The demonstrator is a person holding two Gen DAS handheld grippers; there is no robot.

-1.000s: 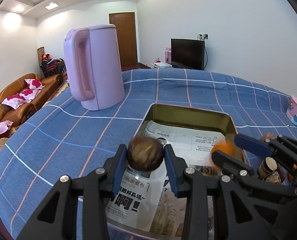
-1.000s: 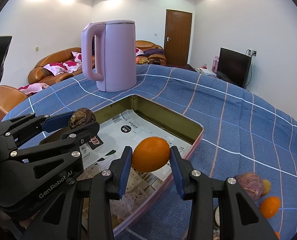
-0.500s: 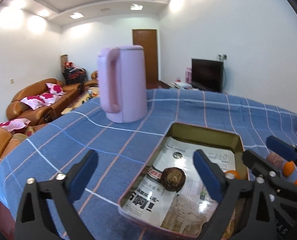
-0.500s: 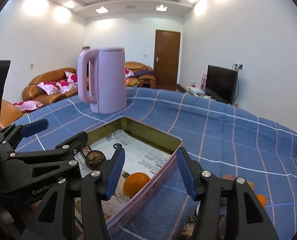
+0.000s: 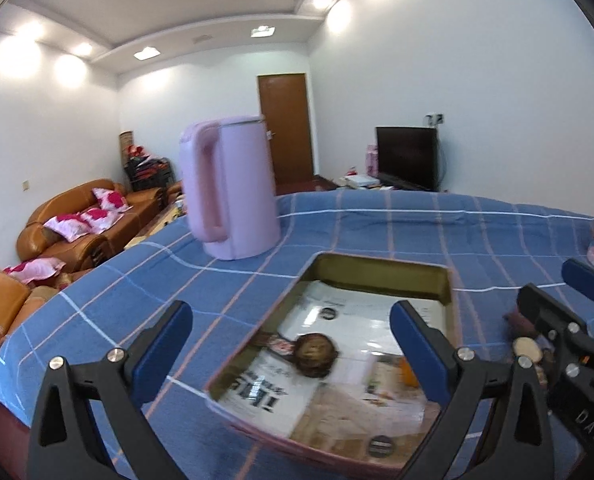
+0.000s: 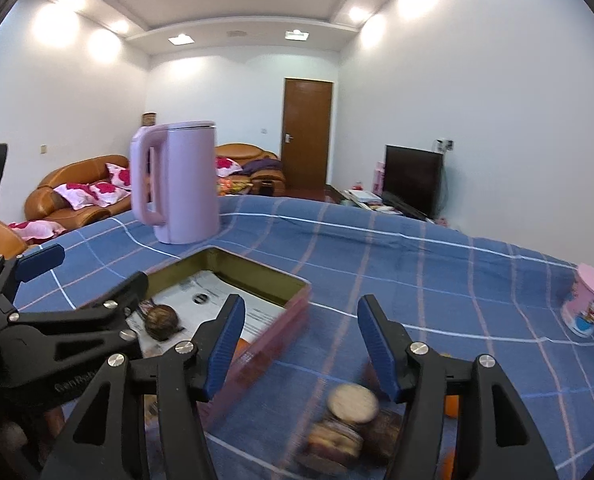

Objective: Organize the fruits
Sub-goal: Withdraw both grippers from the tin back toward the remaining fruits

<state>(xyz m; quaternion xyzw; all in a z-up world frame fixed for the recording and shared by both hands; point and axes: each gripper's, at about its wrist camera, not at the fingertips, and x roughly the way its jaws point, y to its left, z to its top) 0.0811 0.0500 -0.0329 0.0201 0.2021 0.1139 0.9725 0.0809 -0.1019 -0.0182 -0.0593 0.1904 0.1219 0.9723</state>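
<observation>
A metal tray lined with newspaper sits on the blue checked table; it also shows in the right wrist view. A brown round fruit lies in it, seen also from the right, with an orange beside it. My left gripper is open and empty above the tray's near end. My right gripper is open and empty, right of the tray, above blurred brown fruits. More oranges lie behind its right finger.
A tall pink kettle stands on the table beyond the tray, also in the right wrist view. A small pink cup stands at the far right. Sofas, a door and a television are in the room behind.
Both grippers opened and let go: the brown fruit and the orange now lie in the tray. Both grippers have pulled back and up; the right one moved right over the loose fruits.
</observation>
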